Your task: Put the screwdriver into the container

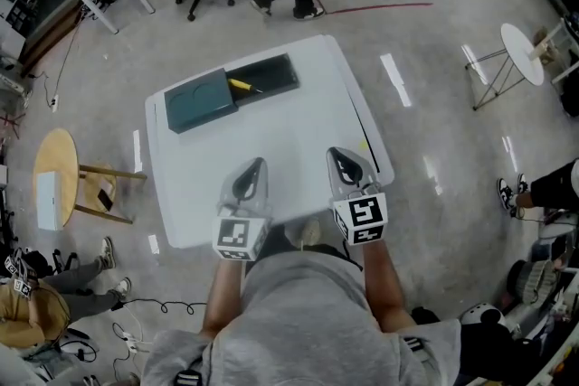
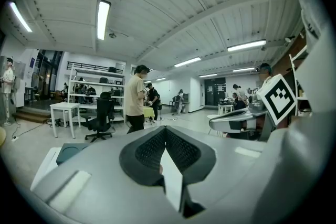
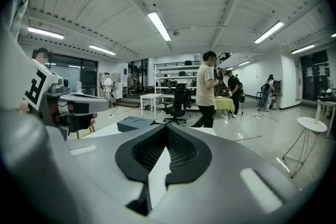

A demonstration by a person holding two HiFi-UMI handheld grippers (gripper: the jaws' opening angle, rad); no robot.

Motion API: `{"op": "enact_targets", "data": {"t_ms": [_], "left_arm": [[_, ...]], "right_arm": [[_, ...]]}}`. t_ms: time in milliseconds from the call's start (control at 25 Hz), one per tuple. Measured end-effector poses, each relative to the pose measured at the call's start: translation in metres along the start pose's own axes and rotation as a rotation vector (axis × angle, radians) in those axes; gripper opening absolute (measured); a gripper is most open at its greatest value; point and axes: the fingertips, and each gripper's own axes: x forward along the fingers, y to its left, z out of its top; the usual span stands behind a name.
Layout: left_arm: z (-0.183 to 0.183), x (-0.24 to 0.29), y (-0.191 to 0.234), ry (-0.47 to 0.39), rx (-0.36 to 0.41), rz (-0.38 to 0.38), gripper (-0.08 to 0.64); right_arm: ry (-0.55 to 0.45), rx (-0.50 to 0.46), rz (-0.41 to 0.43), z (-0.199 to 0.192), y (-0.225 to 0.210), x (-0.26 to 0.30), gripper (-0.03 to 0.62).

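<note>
Screwdriver (image 1: 242,86) looks home in the container (image 1: 276,72), left hand-held gripper (image 1: 255,167) and right hand-held gripper (image 1: 339,158) pressed together, empty: seemingly nothing left to grab.

Your right hand-held gripper (image 3: 167,136) has its jaws pressed together, with nothing between them. Just past their tips the teal container (image 3: 135,124) sits on the white desk (image 3: 101,131), showing two round recesses in its top. At the left edge your left hand-held gripper (image 3: 105,104) reaches in level, its marker cube (image 3: 35,87) facing the camera. Beyond the desk, a person (image 3: 203,89) in a beige top stands side-on near a black office chair (image 3: 178,102). A round white side table (image 3: 311,123) stands far right.
</note>
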Motion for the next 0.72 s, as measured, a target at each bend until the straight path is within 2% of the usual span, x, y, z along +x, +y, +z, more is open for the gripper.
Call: {"op": "enact_targets", "data": {"t_ms": [720], "left_arm": [[0.0023, -0.0042, -0.0037, -0.002, 0.000, 0.001, 0.011]], "right_arm": [[-0.003, -0.005, 0.007, 0.0004, 0.0025, -0.0043, 0.003]]}}
